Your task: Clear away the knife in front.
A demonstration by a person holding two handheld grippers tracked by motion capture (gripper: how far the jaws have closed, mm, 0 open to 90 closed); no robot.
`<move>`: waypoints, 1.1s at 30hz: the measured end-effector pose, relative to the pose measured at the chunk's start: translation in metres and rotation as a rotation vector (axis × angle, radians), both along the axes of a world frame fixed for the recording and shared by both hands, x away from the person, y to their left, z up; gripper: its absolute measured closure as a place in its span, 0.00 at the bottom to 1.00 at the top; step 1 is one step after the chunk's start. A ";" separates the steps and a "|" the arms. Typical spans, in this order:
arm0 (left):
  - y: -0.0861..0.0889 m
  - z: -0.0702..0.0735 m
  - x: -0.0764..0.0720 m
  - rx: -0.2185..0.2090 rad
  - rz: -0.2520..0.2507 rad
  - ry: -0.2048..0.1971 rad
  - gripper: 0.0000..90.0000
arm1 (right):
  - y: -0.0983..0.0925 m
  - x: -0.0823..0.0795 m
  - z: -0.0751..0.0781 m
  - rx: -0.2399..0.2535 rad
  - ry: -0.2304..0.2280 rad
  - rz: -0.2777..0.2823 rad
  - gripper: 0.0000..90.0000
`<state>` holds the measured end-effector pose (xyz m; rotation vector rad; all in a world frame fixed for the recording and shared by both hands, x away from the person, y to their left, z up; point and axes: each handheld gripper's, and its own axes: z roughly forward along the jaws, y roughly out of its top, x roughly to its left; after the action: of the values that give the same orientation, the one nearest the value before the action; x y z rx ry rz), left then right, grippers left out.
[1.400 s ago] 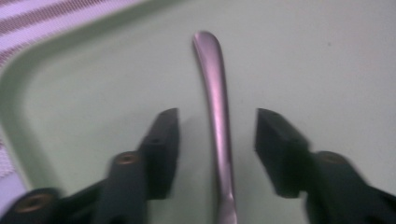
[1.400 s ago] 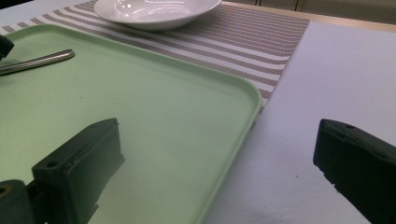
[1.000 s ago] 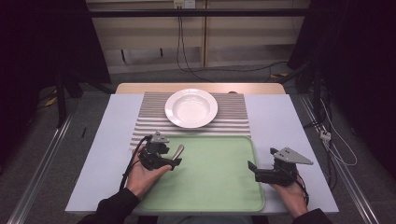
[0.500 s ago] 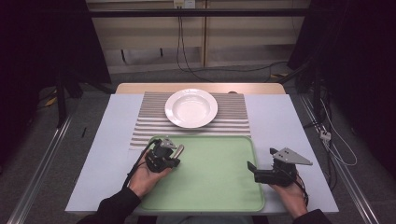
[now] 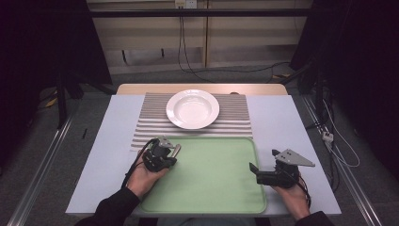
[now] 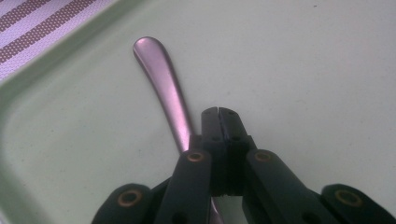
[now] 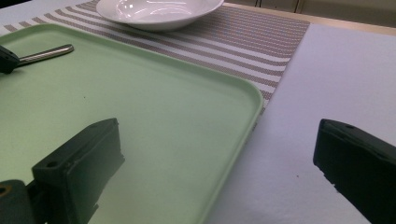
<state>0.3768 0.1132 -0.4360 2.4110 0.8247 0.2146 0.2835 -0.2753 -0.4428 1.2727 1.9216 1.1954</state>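
Left gripper view: your jaws met beside the spoon handle.
Your left gripper (image 6: 218, 112) had just closed fully; the metal spoon (image 6: 161, 81) lay on the green tray (image 6: 299, 70), left of the jaws and under the linkage, ungripped. At lower right of the high view, your right gripper (image 5: 254, 168) stood wide open, empty.

No readable txt, labels, brand marks or nos. anywhere: none on the green tray (image 5: 211, 188) between the tongs, none on the white bowl (image 5: 192, 109) or striped mat (image 5: 146, 129) beyond them.
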 end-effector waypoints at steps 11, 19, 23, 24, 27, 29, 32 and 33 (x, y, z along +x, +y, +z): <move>0.005 0.000 0.001 0.016 0.032 -0.014 1.00 | -0.001 -0.001 0.000 0.000 -0.001 -0.004 0.01; 0.010 0.000 0.002 0.013 0.039 -0.015 1.00 | -0.001 -0.001 0.000 -0.003 -0.002 -0.005 0.01; 0.011 0.000 0.002 0.012 0.041 -0.017 1.00 | -0.002 -0.002 0.000 -0.002 -0.001 -0.009 0.01; 0.011 0.000 0.002 0.019 0.043 -0.020 1.00 | -0.002 -0.002 0.000 -0.002 -0.001 -0.009 0.01; 0.014 0.000 0.001 0.023 0.048 -0.024 1.00 | -0.002 -0.002 0.000 -0.006 -0.004 -0.011 0.01; 0.016 0.001 0.001 0.028 0.055 -0.026 1.00 | -0.001 -0.003 0.000 -0.007 -0.003 -0.013 0.01; 0.018 0.001 0.001 0.030 0.064 -0.020 1.00 | -0.002 -0.004 0.000 -0.008 -0.001 -0.015 0.01; 0.018 0.001 0.001 0.032 0.071 -0.021 1.00 | -0.002 -0.004 0.000 -0.008 -0.003 -0.015 0.01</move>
<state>0.3781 0.1314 -0.4350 2.4068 0.9050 0.2825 0.2790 -0.2777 -0.4424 1.2780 1.9095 1.1805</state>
